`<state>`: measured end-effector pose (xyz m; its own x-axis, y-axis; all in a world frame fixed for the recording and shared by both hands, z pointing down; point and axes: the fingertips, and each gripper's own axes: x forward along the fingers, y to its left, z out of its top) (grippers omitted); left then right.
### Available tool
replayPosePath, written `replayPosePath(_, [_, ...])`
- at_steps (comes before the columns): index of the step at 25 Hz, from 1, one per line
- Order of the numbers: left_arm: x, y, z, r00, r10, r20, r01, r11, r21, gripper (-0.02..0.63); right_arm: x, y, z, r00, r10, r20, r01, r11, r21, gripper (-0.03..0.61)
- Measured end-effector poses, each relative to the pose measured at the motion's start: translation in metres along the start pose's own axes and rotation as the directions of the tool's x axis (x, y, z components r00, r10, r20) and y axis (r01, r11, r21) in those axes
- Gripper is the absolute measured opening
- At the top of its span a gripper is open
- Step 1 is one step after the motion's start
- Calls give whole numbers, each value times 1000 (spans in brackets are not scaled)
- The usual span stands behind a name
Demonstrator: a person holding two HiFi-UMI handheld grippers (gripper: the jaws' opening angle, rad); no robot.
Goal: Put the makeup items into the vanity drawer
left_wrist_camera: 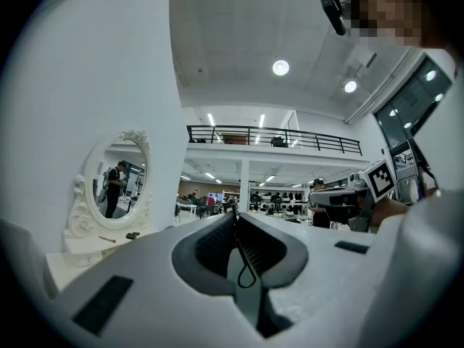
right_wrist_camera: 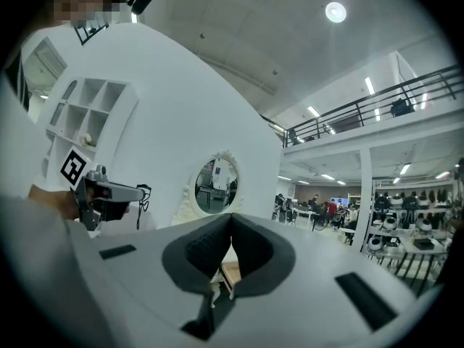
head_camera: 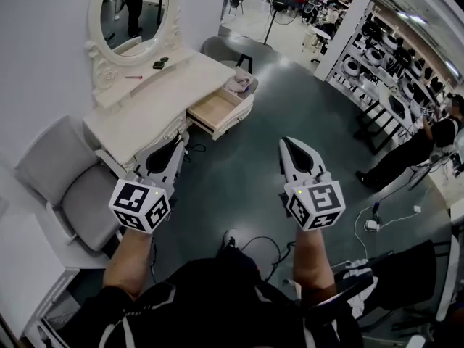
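Both my left tool (head_camera: 180, 139) and right tool (head_camera: 284, 143) are pressed together, holding nothing. Farther off, the drawer (head_camera: 212, 112) stands open. On the table (head_camera: 174, 93) lie a thin pink stick (head_camera: 133, 77) and a small dark case (head_camera: 159, 64), I think. They look light, hard and slippery, so I'd pinch their middles.

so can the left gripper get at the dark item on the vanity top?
Probably yes. The dark item lies uncovered on the vanity, only a pink stick near it. The left gripper is short of it, jaws shut, so it must open first.

Glossy white painted vanity (head_camera: 168, 93), pale bare-wood drawer (head_camera: 212, 112), matt grey cloth chair (head_camera: 81, 194)
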<state>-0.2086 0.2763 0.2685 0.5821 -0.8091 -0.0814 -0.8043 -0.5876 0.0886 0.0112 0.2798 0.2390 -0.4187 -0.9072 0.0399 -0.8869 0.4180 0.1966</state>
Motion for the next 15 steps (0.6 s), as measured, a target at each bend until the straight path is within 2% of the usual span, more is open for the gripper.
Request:
replayPosePath(3, [13,13,-7,1000,24,-14,-23,1000,5,23,16,-19,-4,1000,-17,12,16,1000,25,5])
replayPosePath(11, [78,25,-3,999,42,-25,-40,998,48,23,76,-65,-11,999,39,37,-41,998,45,5])
replayPosePath(15, [116,32,-2,999,43,-29,-42,999,26,23,105,-99,-13,997,40,67,-44,997,61,5])
